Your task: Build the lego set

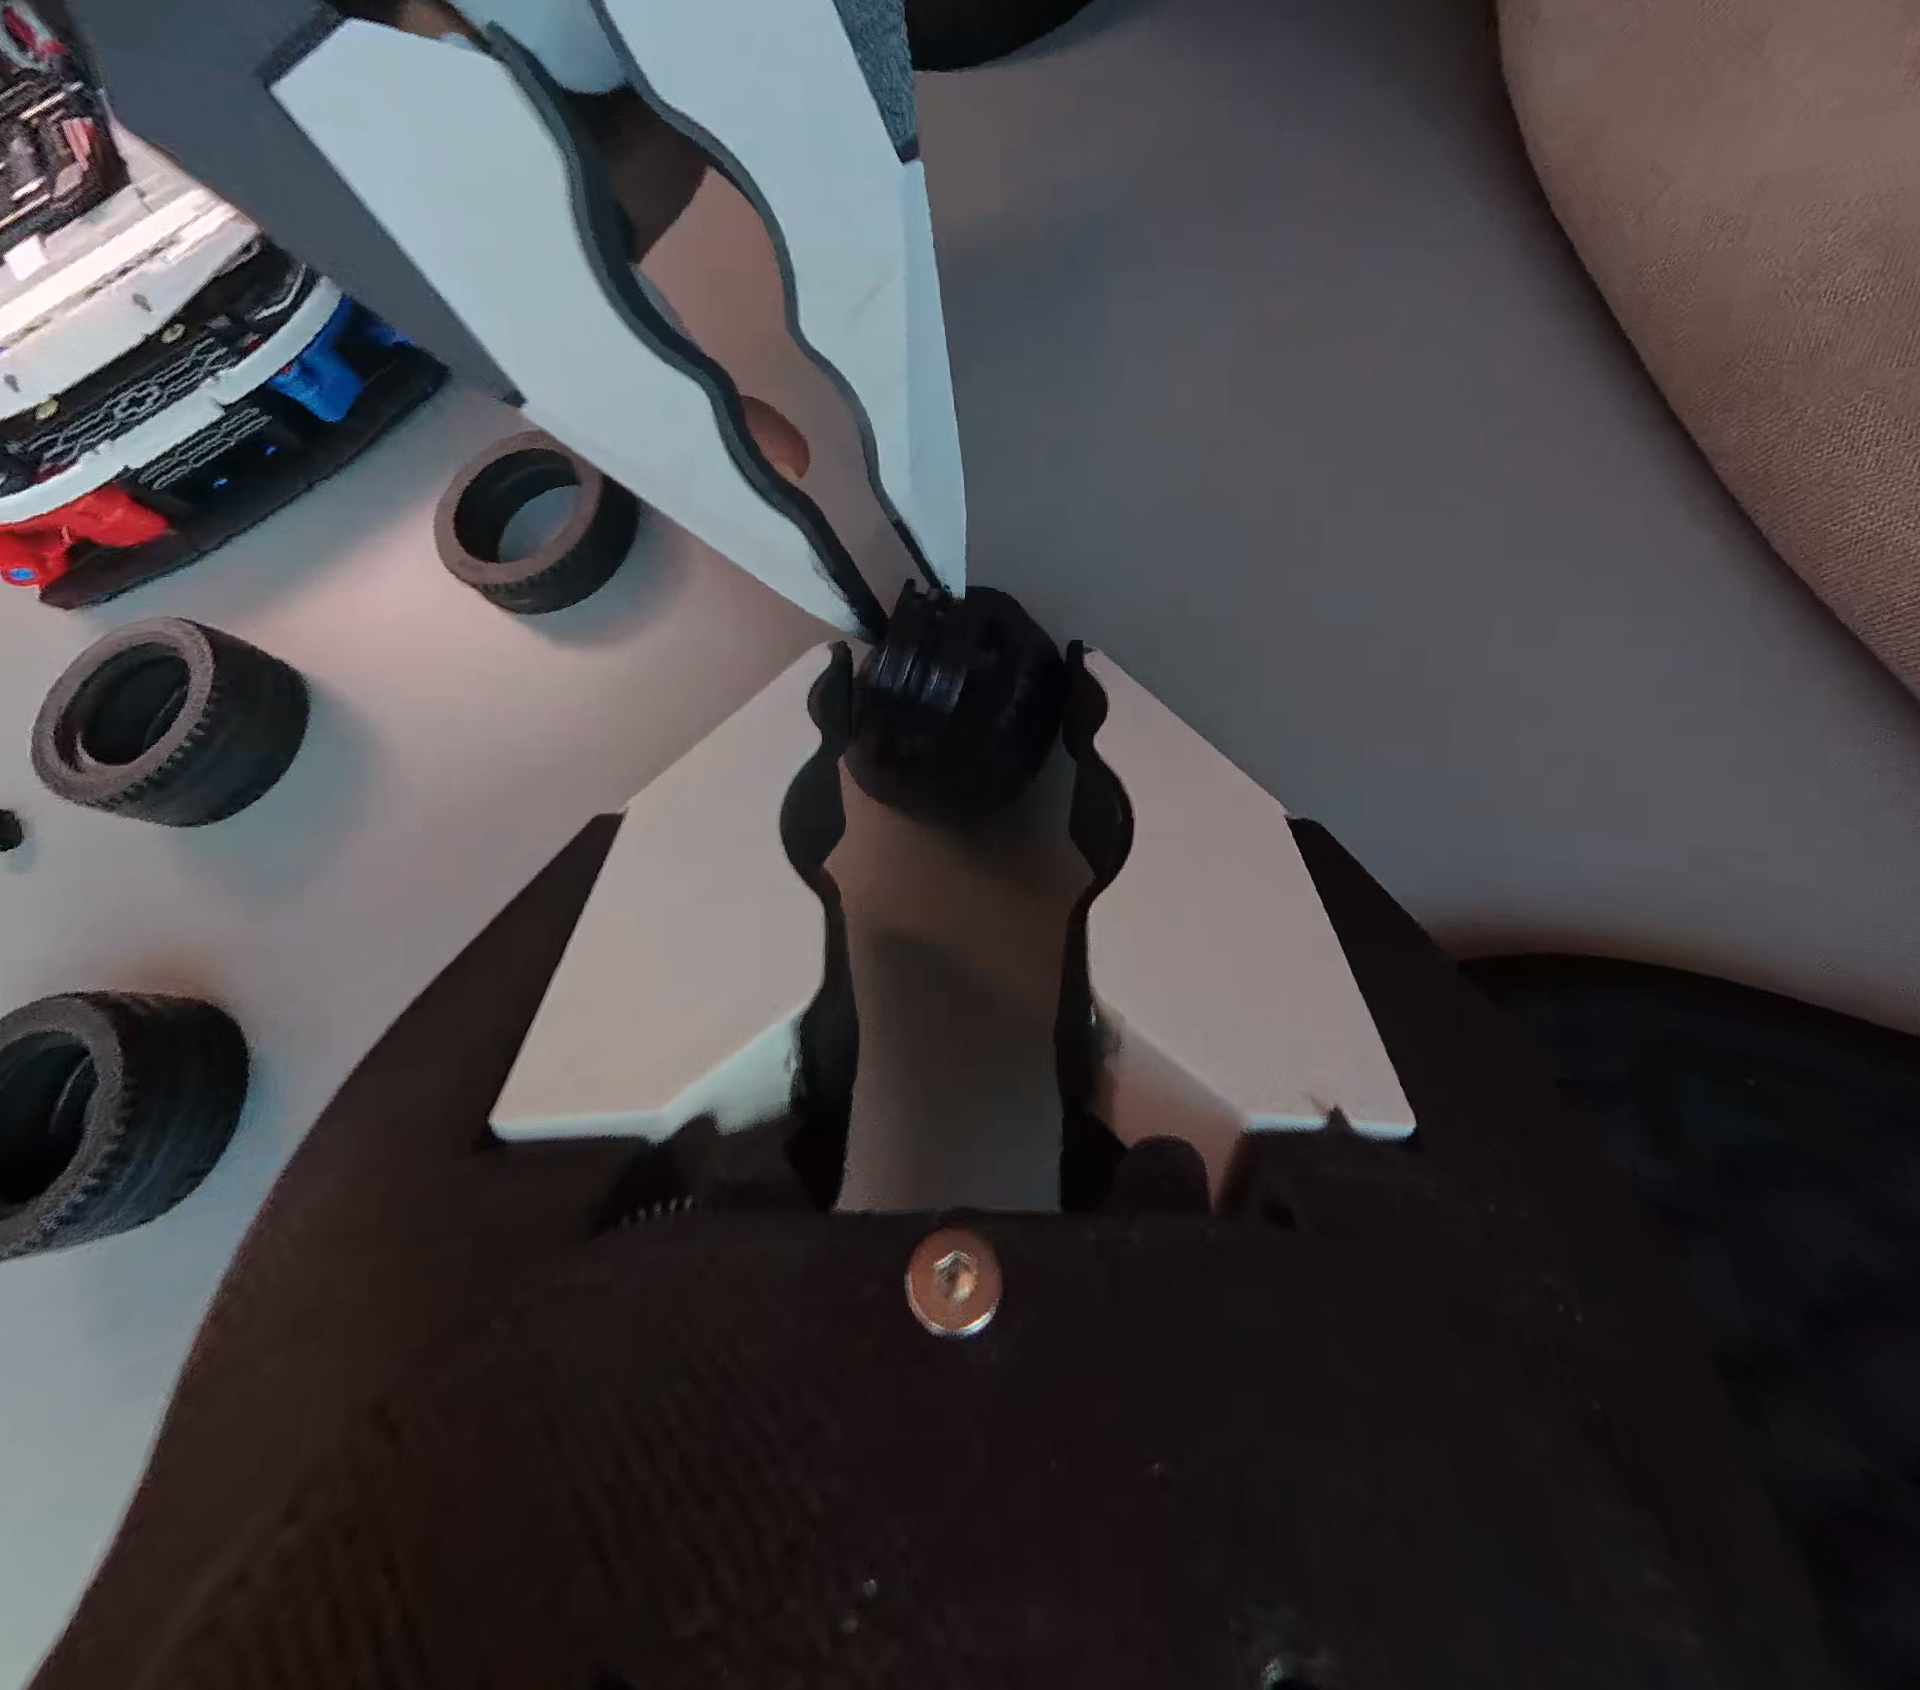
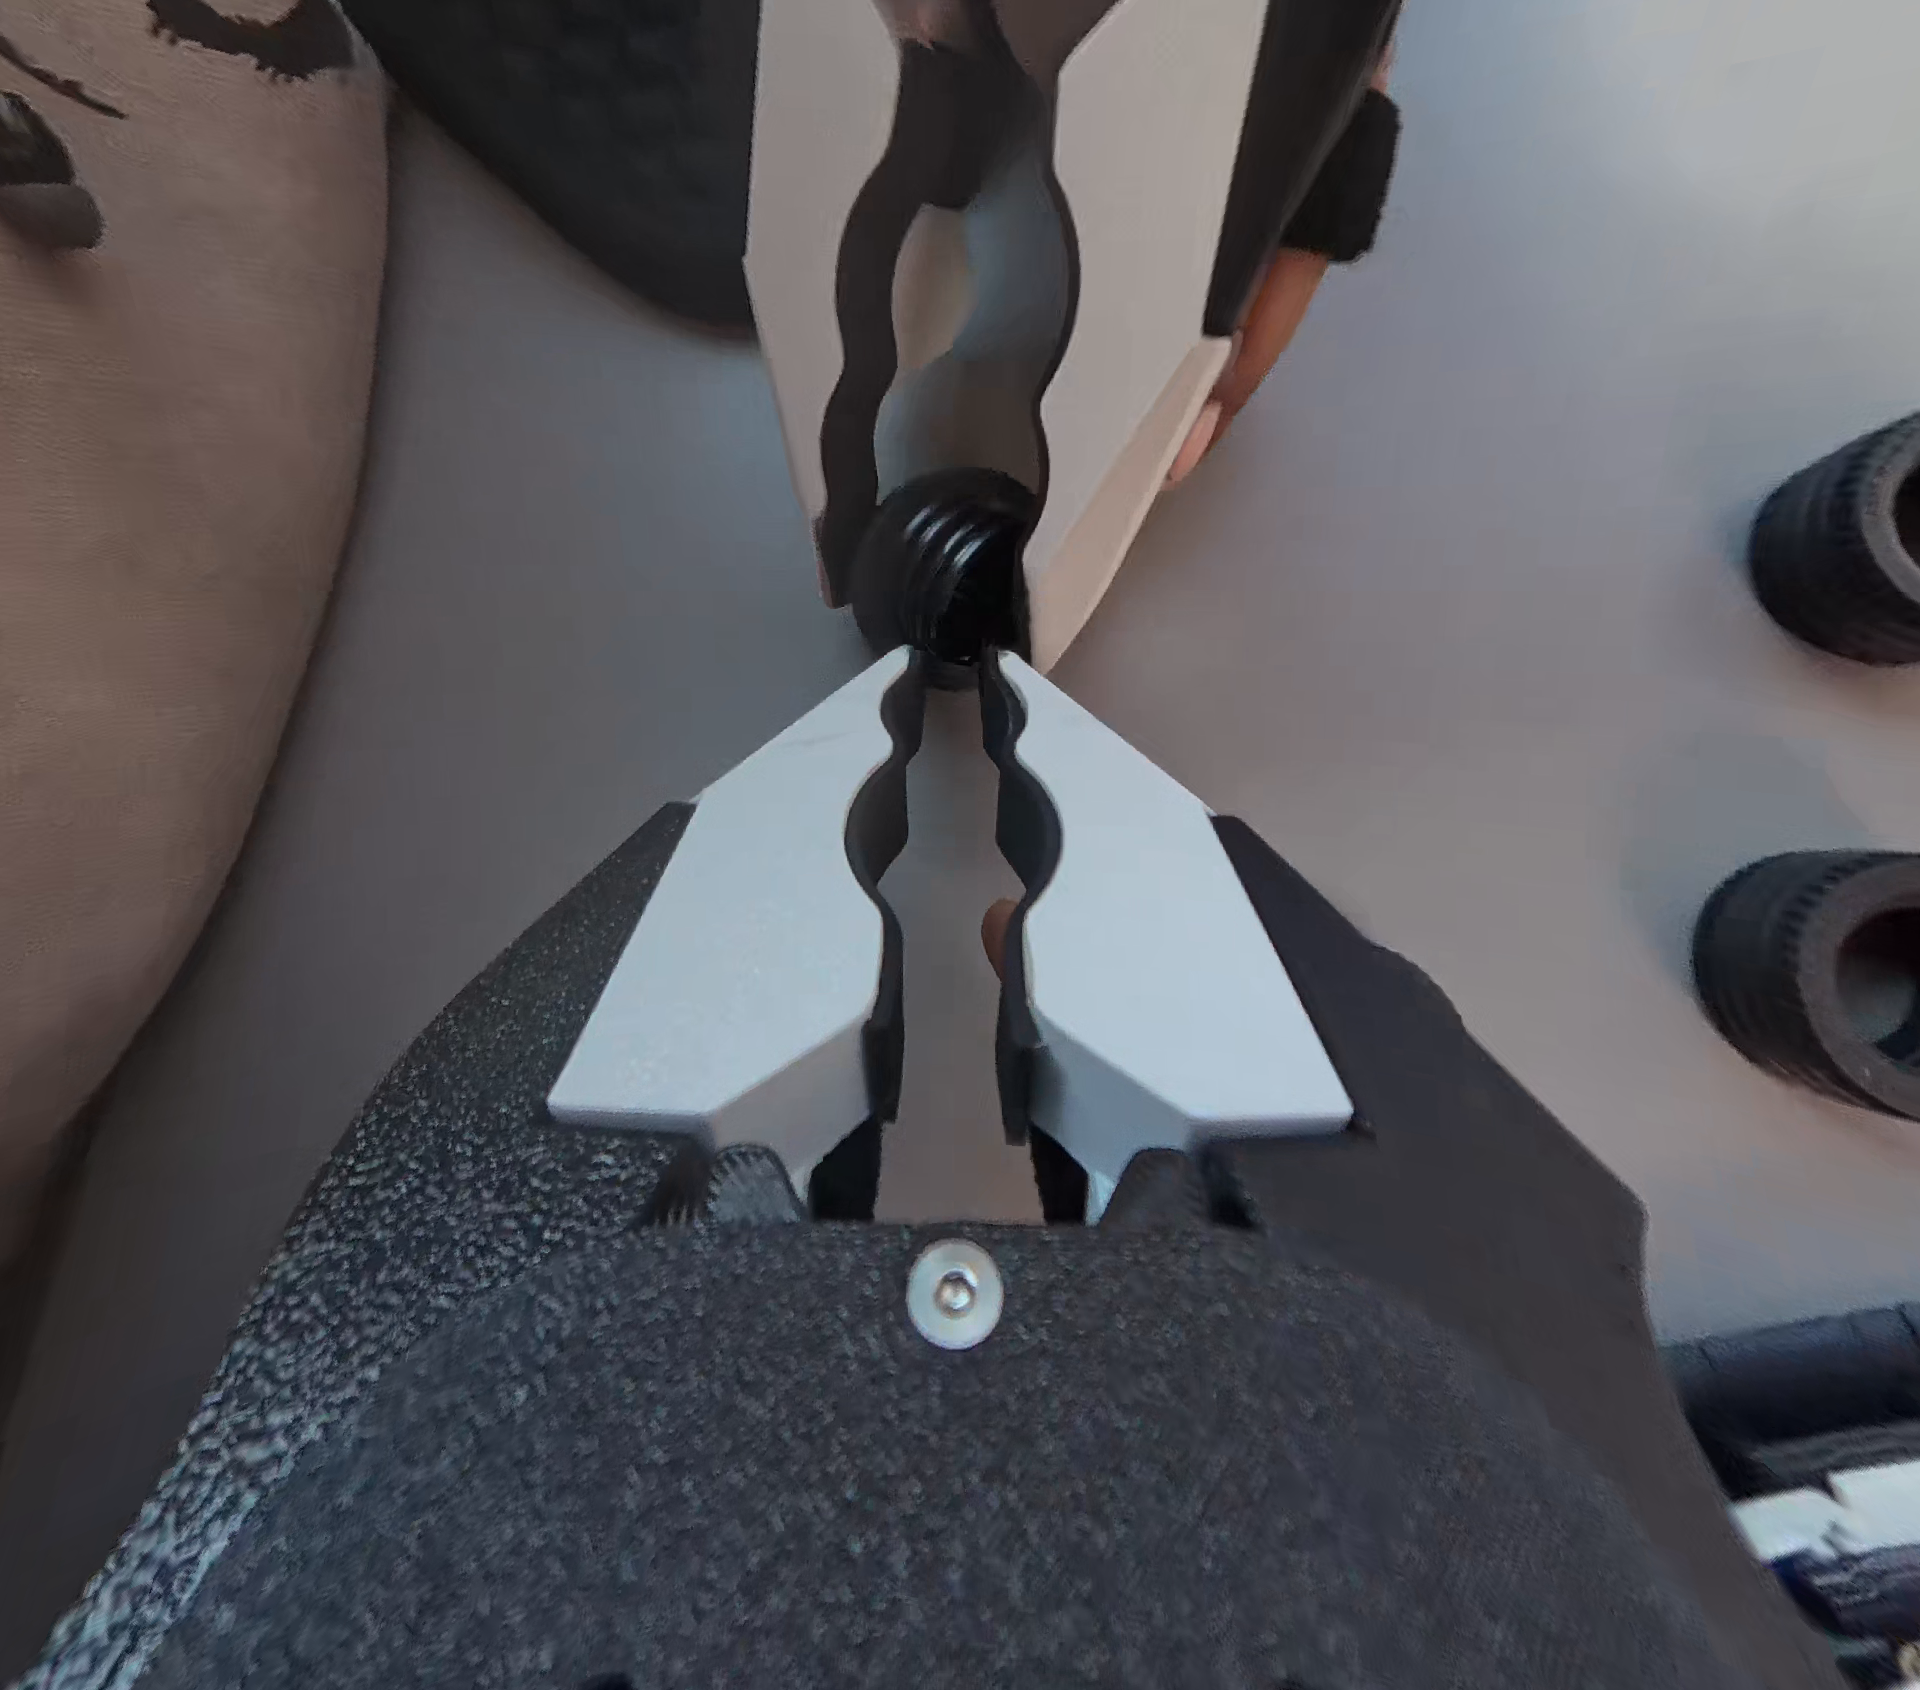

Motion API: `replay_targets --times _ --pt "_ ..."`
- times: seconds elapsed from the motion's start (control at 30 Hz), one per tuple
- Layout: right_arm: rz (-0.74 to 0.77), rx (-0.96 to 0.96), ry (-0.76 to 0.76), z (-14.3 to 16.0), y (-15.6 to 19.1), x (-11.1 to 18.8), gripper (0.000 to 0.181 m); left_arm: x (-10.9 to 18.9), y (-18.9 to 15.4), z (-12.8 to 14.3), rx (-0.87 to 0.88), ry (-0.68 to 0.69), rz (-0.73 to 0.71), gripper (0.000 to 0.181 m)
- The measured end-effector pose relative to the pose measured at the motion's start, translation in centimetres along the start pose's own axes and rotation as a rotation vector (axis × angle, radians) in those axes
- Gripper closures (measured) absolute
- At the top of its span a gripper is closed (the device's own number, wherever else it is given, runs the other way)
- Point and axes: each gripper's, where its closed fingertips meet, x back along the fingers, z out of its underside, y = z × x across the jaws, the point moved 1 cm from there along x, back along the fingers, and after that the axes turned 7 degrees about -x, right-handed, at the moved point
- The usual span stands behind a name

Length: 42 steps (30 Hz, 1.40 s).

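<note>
My left gripper (image 1: 956, 664) is shut on a small black tyre (image 1: 940, 767) and holds it above the white table (image 1: 1299, 445). My right gripper (image 1: 914, 601) comes in from the upper left, its tips closed on a black ribbed wheel rim (image 1: 914, 669) at the tyre's mouth. In the right wrist view my right gripper (image 2: 948, 661) pinches the rim (image 2: 951, 601), and the left gripper (image 2: 935, 601) opposite grips the tyre (image 2: 894, 534). How deep the rim sits in the tyre is hidden.
Three loose black tyres (image 1: 535, 523) (image 1: 166, 721) (image 1: 94, 1110) lie on the table at left; two show in the right wrist view (image 2: 1860, 549) (image 2: 1839, 975). A white, blue and red lego car (image 1: 156, 393) stands at far left. A person's beige clothing (image 1: 1714, 186) borders the table. The tips of both grippers are at nearly the same place.
</note>
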Motion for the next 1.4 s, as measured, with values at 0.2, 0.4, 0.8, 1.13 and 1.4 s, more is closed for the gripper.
replay_targets --times 0.2,0.4,0.8,1.13,1.4 --pt "0.198 0.089 -0.22 -0.6 0.4 0.8 0.144 0.7 0.7 0.1 0.244 -0.037 0.046 0.142" --pt "0.346 0.176 -0.229 -1.1 -0.2 -0.3 0.142 0.7 1.2 0.0 0.435 -0.08 0.143 0.143" --pt "0.208 0.133 -0.305 -1.1 -0.7 -0.2 0.156 2.8 1.5 0.0 0.162 -0.087 -0.053 0.147" --pt "0.178 0.143 -0.28 -0.8 -1.1 -0.1 0.155 2.2 2.0 0.4 0.069 0.018 -0.124 0.152" --pt "0.28 0.157 -0.294 -1.0 -2.0 -0.5 0.153 2.0 2.6 0.6 0.226 -0.007 -0.068 0.154"
